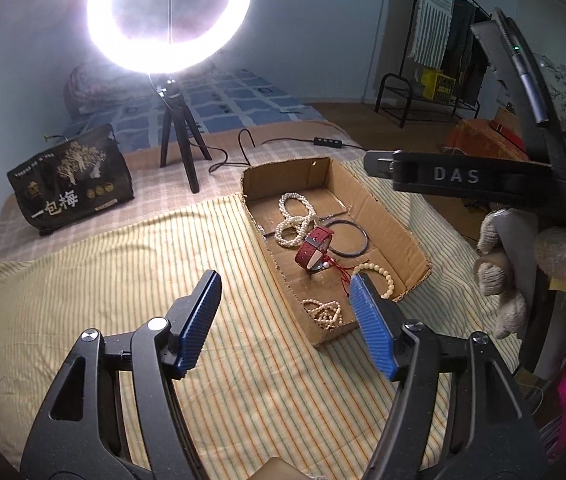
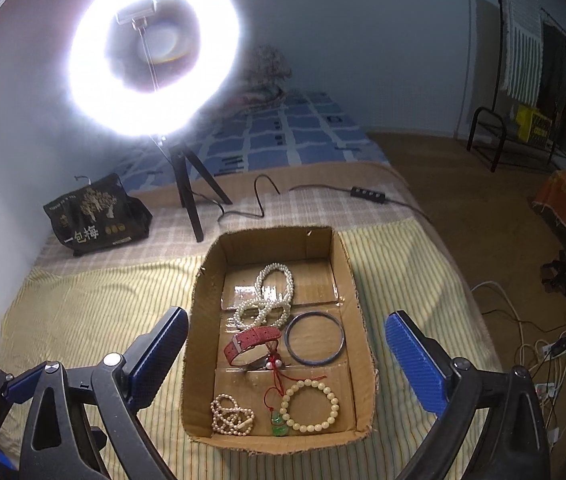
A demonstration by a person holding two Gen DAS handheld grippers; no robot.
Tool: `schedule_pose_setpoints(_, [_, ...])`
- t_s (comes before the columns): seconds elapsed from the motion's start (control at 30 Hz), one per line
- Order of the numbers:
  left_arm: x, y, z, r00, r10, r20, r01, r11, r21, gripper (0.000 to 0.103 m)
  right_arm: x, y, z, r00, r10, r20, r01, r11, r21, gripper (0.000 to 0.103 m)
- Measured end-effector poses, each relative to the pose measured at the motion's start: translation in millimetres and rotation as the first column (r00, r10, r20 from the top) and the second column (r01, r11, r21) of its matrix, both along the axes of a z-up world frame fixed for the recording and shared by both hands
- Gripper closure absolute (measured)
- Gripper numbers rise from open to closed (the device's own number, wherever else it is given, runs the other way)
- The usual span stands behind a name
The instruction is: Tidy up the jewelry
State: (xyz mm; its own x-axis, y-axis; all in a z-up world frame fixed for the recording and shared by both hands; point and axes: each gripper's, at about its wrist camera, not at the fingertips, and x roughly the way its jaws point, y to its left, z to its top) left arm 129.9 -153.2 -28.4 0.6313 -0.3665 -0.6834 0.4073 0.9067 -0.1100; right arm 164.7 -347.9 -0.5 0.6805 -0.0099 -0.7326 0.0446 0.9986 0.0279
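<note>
An open cardboard box lies on the striped cloth and holds the jewelry: white pearl strands, a red watch strap, a dark bangle, a cream bead bracelet, a small bead strand and a green pendant on red cord. My left gripper is open and empty, left of the box's near end. My right gripper is open and empty, its fingers astride the box from above.
A ring light on a black tripod stands behind the box, with its cable and switch. A black snack bag lies at the back left. The bed edge drops to the floor on the right, with cords.
</note>
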Motion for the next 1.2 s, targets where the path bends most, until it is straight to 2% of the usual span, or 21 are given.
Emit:
schedule_pose_setpoints(0.5, [-41, 24, 21, 0.992, 0.008, 0.123, -0.013, 0.999, 0.037, 0.022, -59, 17, 41, 0.985, -0.018, 0.171, 0.025, 0.999, -0.044, 0.000])
schedule_pose_setpoints(0.83, [-56, 38, 28, 0.988, 0.037, 0.151, -0.044, 0.998, 0.040, 0.021, -96, 34, 51, 0.961, -0.007, 0.275, 0.036, 0.995, -0.098, 0.000])
schedule_pose_setpoints(0.9, [-57, 38, 28, 0.987, 0.040, 0.156, -0.048, 0.998, 0.049, 0.017, -101, 37, 52, 0.955, -0.006, 0.295, 0.039, 0.994, -0.105, 0.000])
schedule_pose_setpoints(0.97, [-59, 37, 29, 0.985, 0.040, 0.167, -0.050, 0.997, 0.057, 0.006, -104, 40, 53, 0.953, 0.003, 0.304, 0.031, 0.994, -0.108, 0.000])
schedule_pose_setpoints(1.2, [-66, 38, 34, 0.970, 0.062, 0.237, -0.082, 0.994, 0.076, 0.001, -106, 46, 52, 0.942, 0.007, 0.336, 0.042, 0.989, -0.139, 0.000])
